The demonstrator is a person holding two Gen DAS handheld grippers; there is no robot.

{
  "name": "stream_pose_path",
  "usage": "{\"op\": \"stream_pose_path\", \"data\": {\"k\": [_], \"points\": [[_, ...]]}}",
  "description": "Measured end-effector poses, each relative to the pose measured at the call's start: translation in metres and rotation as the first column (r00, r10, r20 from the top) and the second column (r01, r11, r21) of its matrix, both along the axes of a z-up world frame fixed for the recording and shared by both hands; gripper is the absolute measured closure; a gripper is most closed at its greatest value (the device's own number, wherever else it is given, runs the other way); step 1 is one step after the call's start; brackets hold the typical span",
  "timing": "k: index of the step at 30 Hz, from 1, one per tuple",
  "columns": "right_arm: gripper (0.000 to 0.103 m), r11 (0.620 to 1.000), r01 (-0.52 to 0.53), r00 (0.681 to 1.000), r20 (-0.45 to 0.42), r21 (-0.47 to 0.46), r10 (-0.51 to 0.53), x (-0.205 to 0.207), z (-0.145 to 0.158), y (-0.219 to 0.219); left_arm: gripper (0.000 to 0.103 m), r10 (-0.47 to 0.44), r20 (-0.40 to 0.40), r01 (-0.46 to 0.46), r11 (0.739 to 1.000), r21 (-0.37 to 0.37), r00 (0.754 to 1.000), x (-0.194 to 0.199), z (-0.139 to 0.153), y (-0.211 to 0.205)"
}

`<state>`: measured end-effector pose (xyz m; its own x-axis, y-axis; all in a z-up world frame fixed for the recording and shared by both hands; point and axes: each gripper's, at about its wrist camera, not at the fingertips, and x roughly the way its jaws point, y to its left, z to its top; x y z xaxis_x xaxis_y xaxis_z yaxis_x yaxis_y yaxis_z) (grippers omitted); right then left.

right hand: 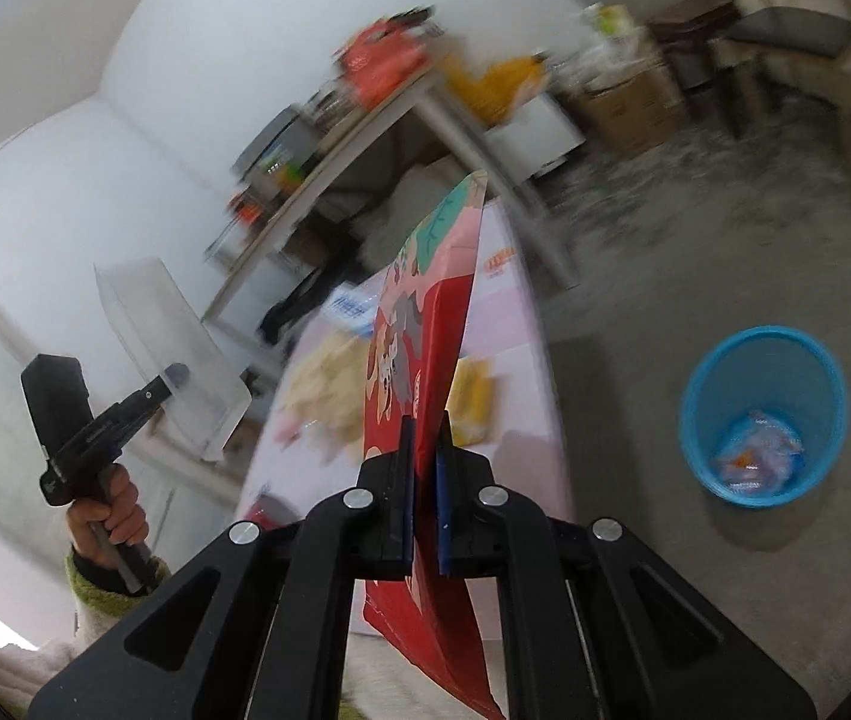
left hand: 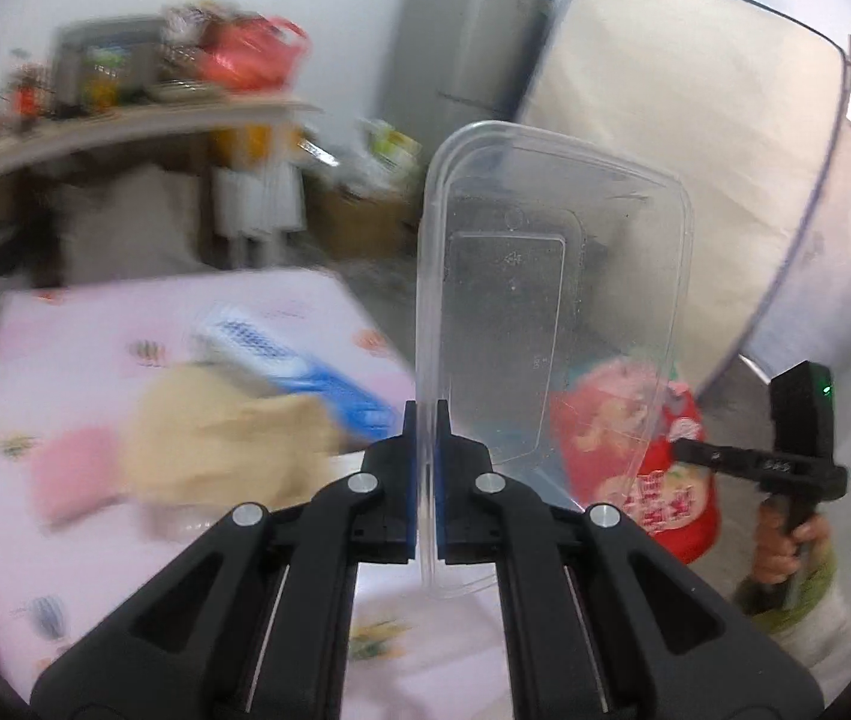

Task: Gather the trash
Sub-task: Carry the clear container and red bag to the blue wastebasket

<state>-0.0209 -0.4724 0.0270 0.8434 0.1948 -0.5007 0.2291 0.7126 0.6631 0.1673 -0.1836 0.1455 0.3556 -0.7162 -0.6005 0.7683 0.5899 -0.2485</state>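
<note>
My left gripper (left hand: 425,414) is shut on the rim of a clear plastic container (left hand: 545,300), which stands upright above the pink-clothed table (left hand: 95,540). My right gripper (right hand: 425,426) is shut on a flat red snack bag (right hand: 425,360) with cartoon print, held on edge over the table's corner. A blue trash bin (right hand: 764,414) with several wrappers inside stands on the floor to the right. On the table lie a brown paper bag (left hand: 215,444), a blue package (left hand: 305,366), a pink item (left hand: 71,468) and a yellow item (right hand: 473,396). Both views are motion-blurred.
A cluttered side table (left hand: 125,126) stands against the far wall, with a grey fridge (left hand: 467,48) and a large wrapped panel (left hand: 695,138) beside it. A cardboard box (right hand: 635,102) and a chair (right hand: 785,42) stand farther back. The floor is grey concrete (right hand: 695,240).
</note>
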Motion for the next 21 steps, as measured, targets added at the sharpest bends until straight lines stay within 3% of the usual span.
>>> {"op": "stream_pose_path", "data": {"k": [5,9,13,18,19,21], "points": [[0.097,0.984,0.179,0.982,-0.060,0.005,-0.179,-0.036,-0.025,-0.054,0.101,-0.126,-0.116,0.134,0.989,0.063,0.985,0.004,-0.032,-0.112],[0.097,0.956,0.290,0.950,-0.134,0.040,-0.283,-0.053,-0.062,-0.100,0.101,-0.180,-0.180,0.212,0.962,0.175,0.967,0.001,-0.074,-0.194],[0.097,0.923,0.374,0.912,-0.217,0.090,-0.348,-0.063,-0.105,-0.135,0.100,-0.185,-0.251,0.262,0.911,0.318,0.950,0.012,-0.131,-0.272],[0.097,0.885,0.447,0.860,-0.332,0.127,-0.387,-0.069,-0.154,-0.157,0.097,-0.136,-0.304,0.270,0.847,0.458,0.943,0.025,-0.194,-0.336],[0.097,0.880,0.456,0.853,-0.346,0.131,-0.390,-0.071,-0.161,-0.160,0.091,-0.120,-0.312,0.263,0.842,0.472,0.942,0.029,-0.206,-0.346],[0.097,0.872,0.469,0.842,-0.367,0.139,-0.394,-0.074,-0.170,-0.161,0.058,-0.085,-0.324,0.245,0.834,0.494,0.942,0.034,-0.220,-0.360]]}}
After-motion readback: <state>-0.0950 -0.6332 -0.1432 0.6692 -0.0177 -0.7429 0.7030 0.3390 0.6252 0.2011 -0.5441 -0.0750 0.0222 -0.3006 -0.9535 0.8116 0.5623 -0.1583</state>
